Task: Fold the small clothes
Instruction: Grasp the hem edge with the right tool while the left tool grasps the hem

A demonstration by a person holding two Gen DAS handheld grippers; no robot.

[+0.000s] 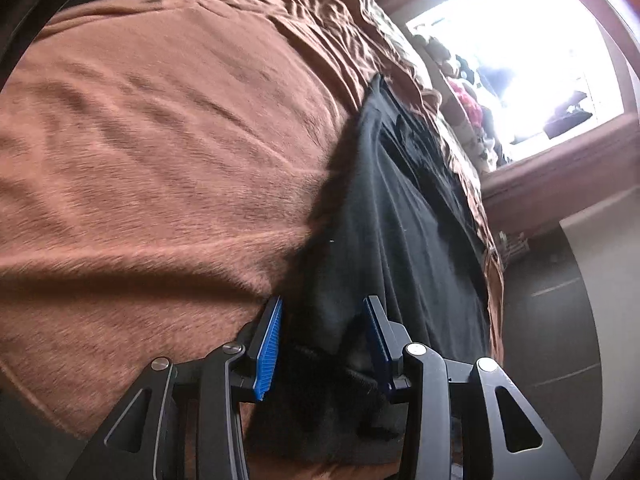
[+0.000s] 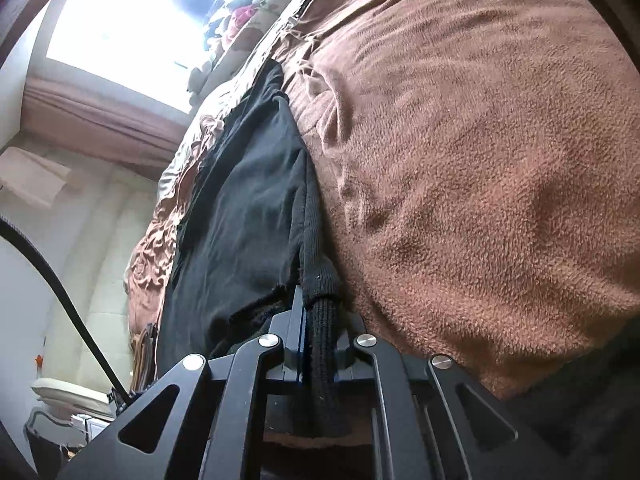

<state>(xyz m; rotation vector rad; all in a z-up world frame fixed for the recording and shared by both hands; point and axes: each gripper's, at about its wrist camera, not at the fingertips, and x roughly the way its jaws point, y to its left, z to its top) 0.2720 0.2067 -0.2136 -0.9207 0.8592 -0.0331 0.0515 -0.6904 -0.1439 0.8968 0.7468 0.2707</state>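
- Left wrist view: a brown fleece blanket (image 1: 160, 160) fills the left and middle of the frame, spread over the bed.
- To its right a black garment (image 1: 400, 208) lies stretched lengthwise on the blanket, running from the claw toward the far end of the bed.
- The left claw (image 1: 324, 336) stands wide open, its blue-padded fingers (image 1: 269, 348) well apart, with the near edge of the garment lying between them; neither pad presses on the cloth.
- Farther right, a bright window (image 1: 520, 60) with a reddish-brown frame, and a heap of soft toys (image 1: 464, 96) at the far end of the bed.
- Right wrist view: at far left the same window (image 2: 132, 20), a pale wall below it, and a black cable (image 2: 60, 292) crossing the lower left.
- In the middle, the black garment (image 2: 248, 200) hangs along the edge of the blanket.
- The right claw (image 2: 320, 320) is closed tight on a thick ribbed edge of the garment, which passes down between its fingers.
- On the right, the brown fleece blanket (image 2: 480, 160) fills the rest of the view.
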